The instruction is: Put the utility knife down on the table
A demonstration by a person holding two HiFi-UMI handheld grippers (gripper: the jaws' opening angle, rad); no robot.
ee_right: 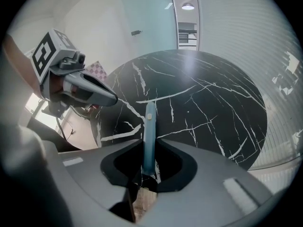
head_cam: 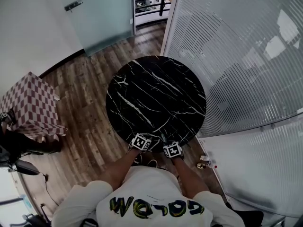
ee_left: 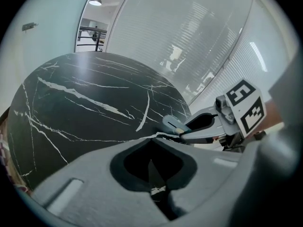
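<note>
step: likely pre-placement, nothing set down yet
next: lower right hand, lay load flat, then part jaws
worktop: 1, round, black marble
left gripper: 1, jaws together, empty
right gripper: 1, jaws clamped on utility knife
utility knife: 1, nose over worktop's near rim

1 utility knife, 2 grippers: left gripper, right gripper. 1 round marble table, 1 checkered box.
</note>
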